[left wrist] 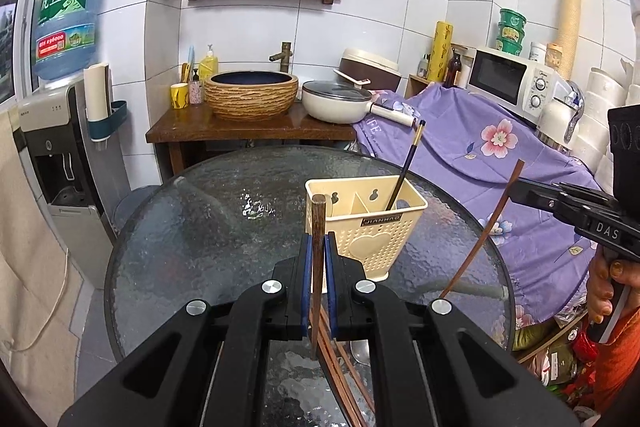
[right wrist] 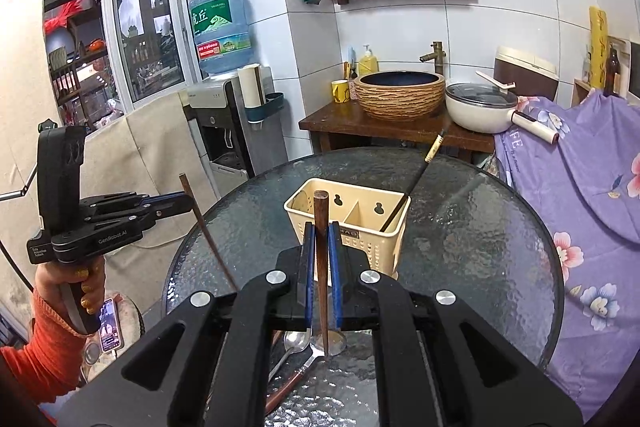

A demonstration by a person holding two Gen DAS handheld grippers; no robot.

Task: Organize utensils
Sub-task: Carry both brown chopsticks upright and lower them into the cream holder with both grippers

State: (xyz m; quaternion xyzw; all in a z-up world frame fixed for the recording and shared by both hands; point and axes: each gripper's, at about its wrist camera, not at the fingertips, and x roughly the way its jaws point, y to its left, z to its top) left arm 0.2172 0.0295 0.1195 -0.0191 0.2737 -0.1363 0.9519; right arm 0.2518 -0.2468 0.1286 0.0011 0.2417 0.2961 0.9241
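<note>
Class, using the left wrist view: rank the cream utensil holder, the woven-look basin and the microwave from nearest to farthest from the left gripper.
1. Cream utensil holder: on the glass table, just ahead and right of the left gripper.
2. Woven-look basin: on the wooden stand beyond the table, ahead and slightly left.
3. Microwave: far right, behind the purple floral cloth.
</note>
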